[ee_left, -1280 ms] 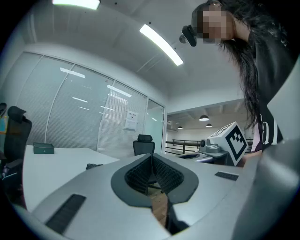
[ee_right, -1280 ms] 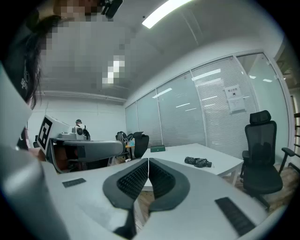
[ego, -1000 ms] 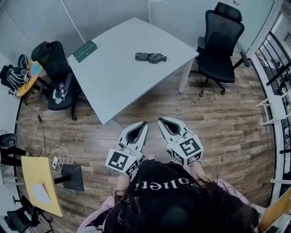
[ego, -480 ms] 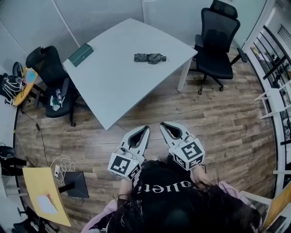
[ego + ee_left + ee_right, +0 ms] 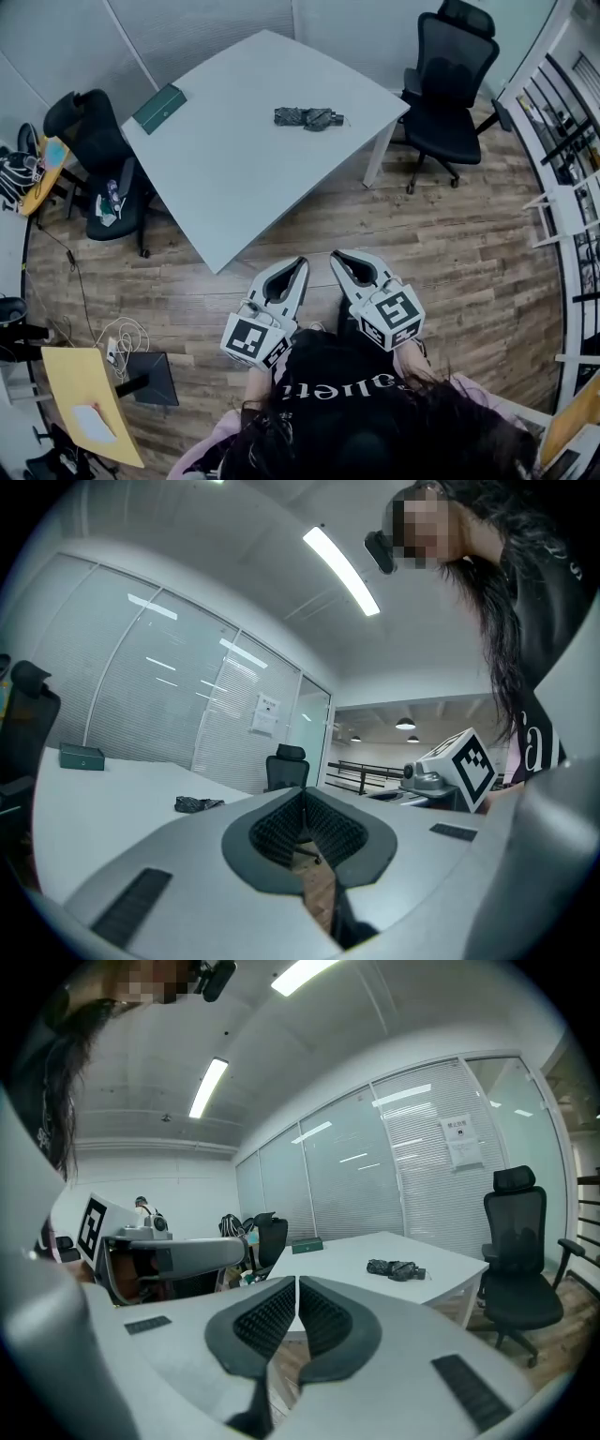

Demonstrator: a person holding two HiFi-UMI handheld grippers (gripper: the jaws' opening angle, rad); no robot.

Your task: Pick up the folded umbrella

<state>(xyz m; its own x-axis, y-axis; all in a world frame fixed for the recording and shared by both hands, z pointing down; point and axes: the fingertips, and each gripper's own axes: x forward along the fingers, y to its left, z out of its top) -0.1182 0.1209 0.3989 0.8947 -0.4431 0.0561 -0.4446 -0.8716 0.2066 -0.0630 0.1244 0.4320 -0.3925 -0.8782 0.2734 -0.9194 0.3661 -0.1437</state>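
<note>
The folded umbrella point(image 5: 308, 117), dark grey and crumpled, lies on the white table point(image 5: 234, 159) near its far right corner. The left gripper view shows the umbrella point(image 5: 197, 804) far off, and so does the right gripper view, umbrella point(image 5: 396, 1268). My left gripper point(image 5: 301, 263) and right gripper point(image 5: 335, 256) hang side by side over the wooden floor, short of the table's near corner and well apart from the umbrella. Both are shut with nothing between their jaws: left gripper point(image 5: 303, 793), right gripper point(image 5: 295, 1281).
A green box point(image 5: 159, 107) rests at the table's far left edge. Black office chairs stand right of the table point(image 5: 450, 84) and left of it point(image 5: 98, 169). A yellow side table point(image 5: 84, 398) and cables point(image 5: 117, 333) are at lower left. A white rail point(image 5: 572, 141) runs along the right.
The table, umbrella and chairs have shifted slightly up and left in the head view. Both grippers stay shut, side by side, and sit a little lower in the picture.
</note>
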